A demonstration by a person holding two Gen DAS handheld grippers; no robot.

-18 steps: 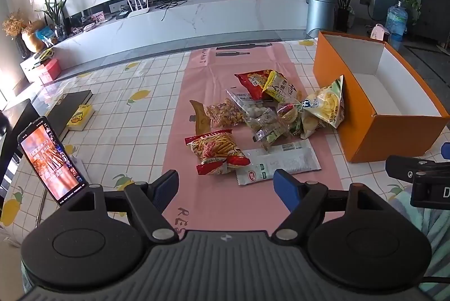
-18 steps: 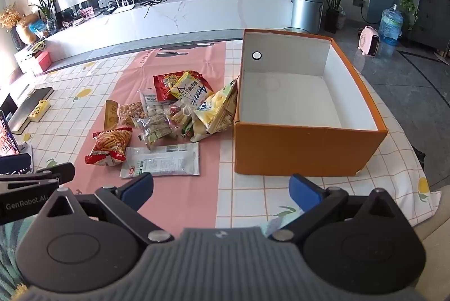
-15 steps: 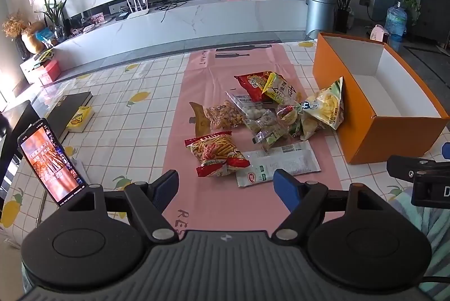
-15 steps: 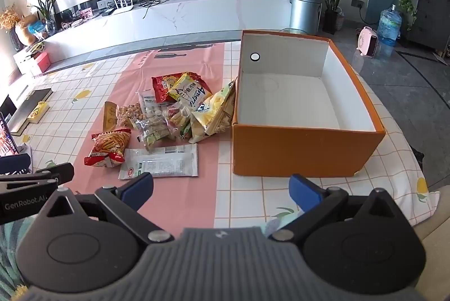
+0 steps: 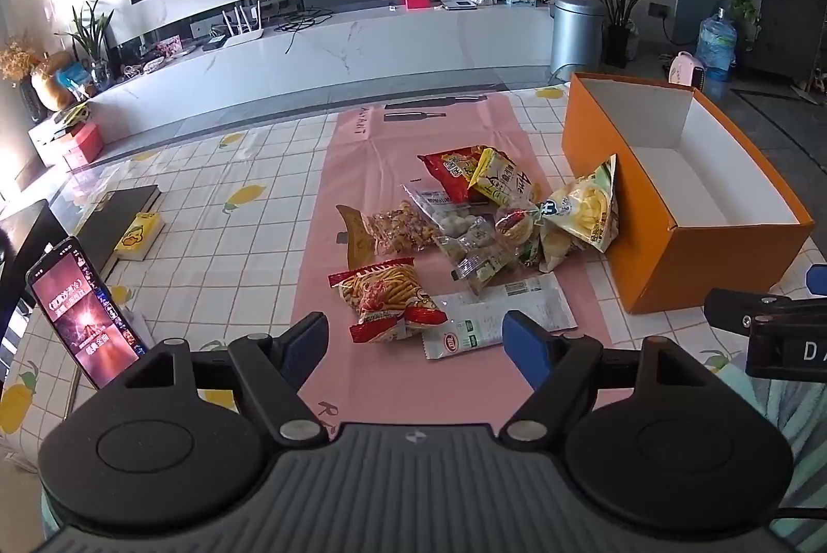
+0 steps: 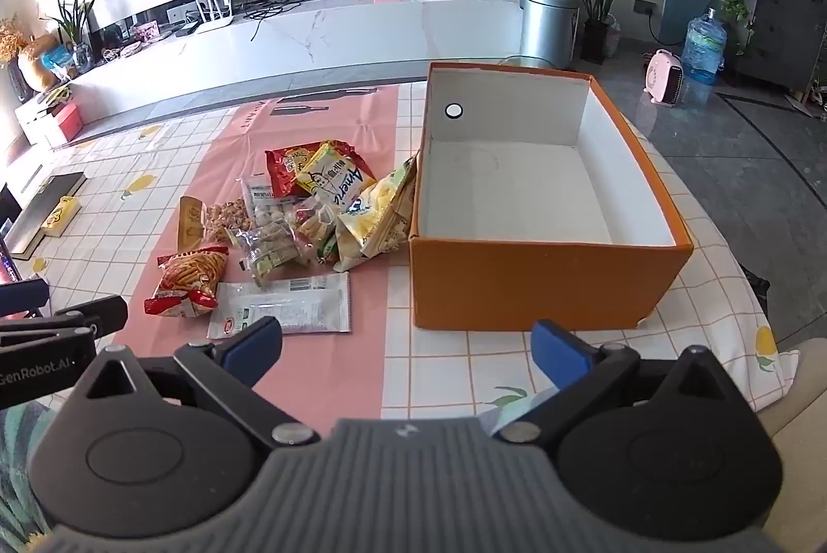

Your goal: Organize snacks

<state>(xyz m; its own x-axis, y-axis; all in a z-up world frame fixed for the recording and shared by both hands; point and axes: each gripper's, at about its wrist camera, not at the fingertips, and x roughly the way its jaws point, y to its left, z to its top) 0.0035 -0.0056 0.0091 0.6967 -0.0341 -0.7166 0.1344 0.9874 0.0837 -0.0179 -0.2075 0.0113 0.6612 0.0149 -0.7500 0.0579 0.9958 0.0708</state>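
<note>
Living-room table (image 5: 207,237): snack packets (image 5: 465,232) are piled mid-table beside the empty orange box (image 6: 542,284). Left gripper (image 5: 416,341) and right gripper (image 6: 406,346) are held wide apart, empty. The nearest flat packet (image 6: 281,307) is probably best pinched by its edge.

We find only a slight drift in both views. In the left wrist view, the orange box (image 5: 723,263) and the snacks have slid a little down and to the left. The red pack of sticks (image 5: 385,300) and the flat white pack (image 5: 496,320) now lie closer to the fingers (image 5: 307,341) of the left gripper (image 5: 413,336).

The right wrist view shows the same small slide. The orange box (image 6: 542,284) and the red pack of sticks (image 6: 188,279) sit lower and further left, and the box's near wall is closer to the fingers (image 6: 561,354) of the right gripper (image 6: 406,338). We read this as both grippers having crept slightly forward over the near edge of the counter (image 5: 207,243).
</note>
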